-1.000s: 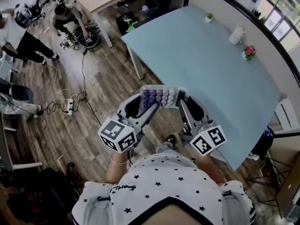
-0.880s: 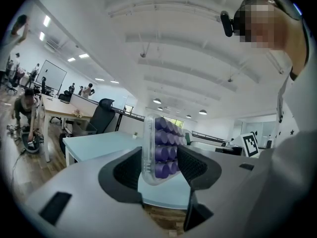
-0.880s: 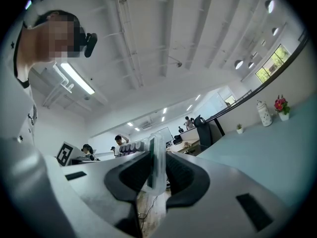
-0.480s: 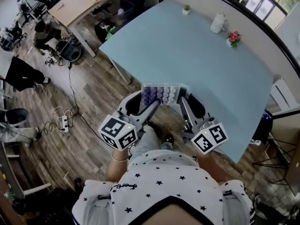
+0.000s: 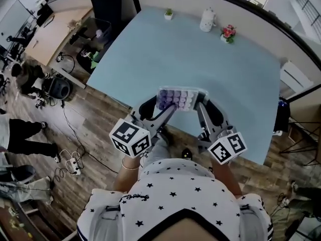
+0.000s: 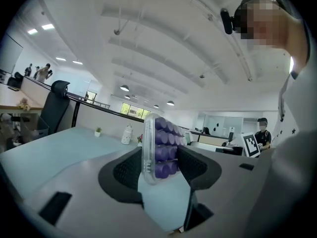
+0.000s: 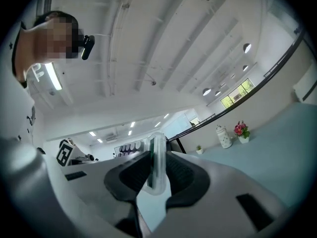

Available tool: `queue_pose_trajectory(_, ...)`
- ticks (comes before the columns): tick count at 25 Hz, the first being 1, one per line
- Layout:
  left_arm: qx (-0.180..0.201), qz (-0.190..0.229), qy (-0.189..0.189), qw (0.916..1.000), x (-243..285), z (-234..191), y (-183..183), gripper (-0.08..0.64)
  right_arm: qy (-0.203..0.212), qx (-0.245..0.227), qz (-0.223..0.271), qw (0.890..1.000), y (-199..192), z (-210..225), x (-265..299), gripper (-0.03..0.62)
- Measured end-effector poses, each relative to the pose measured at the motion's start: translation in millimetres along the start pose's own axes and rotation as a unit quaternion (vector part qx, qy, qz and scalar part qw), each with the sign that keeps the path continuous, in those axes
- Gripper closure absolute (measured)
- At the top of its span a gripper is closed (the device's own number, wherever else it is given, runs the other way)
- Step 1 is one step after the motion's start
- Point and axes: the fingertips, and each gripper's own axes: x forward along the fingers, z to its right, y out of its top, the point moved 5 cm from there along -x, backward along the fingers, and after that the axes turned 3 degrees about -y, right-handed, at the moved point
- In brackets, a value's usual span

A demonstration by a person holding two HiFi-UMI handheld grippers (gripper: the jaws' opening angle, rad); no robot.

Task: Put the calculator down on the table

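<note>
Head view, looking steeply down past a white shirt with black stars (image 5: 175, 190) onto a pale blue table (image 5: 210, 69) on a wooden floor (image 5: 85, 134). Calculator (image 5: 179, 99) with rows of purple keys under a clear casing, held up in the air between two grippers, over the table just inside its near edge and not resting on the surface. Left gripper (image 5: 164, 106) clamped on the calculator's left end, right gripper (image 5: 198, 106) clamped on its right end. In the left gripper view, jaws set fairly wide apart, calculator standing on edge between the dark pads, purple keys facing the right-hand pad, clear back against the left-hand one. In the right gripper view, jaws drawn narrower, pinching the calculator edge-on, with only its thin clear rim visible between the pads. Along the table's far edge, well apart from the calculator: a small potted plant (image 5: 168, 14) toward the far left corner, then a white jar (image 5: 207, 19), then a pot of pink flowers (image 5: 228, 32) just beside the jar. Beyond the table's left side, a wooden desk (image 5: 52, 36).
</note>
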Motion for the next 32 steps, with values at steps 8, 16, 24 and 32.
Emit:
queue_pose_trajectory(8, -0.001, -0.018, -0.054, 0.9984, 36.7, -51.3, 17.0, 0.319, -0.059, 0.004, 0.018, 0.998, 2.2, 17.1, 41.3, 0.515)
queue_pose_trajectory(16, -0.009, -0.034, -0.09, 0.9953, 59.3, -88.8, 22.8, 0.319, -0.099, 0.002, 0.024, 0.995, -2.2, 26.9, 71.0, 0.515)
queue_pose_trajectory(24, -0.014, -0.059, -0.126, 0.9903, 79.9, -121.9, 23.2, 0.318, -0.144, 0.009, 0.028, 0.989, -12.3, 36.0, 94.4, 0.515)
queue_pose_trajectory(32, -0.009, -0.09, -0.17, 0.9813, 100.3, -139.5, 17.0, 0.318, -0.194, 0.016, 0.039, 0.98, -25.4, 44.1, 100.4, 0.514)
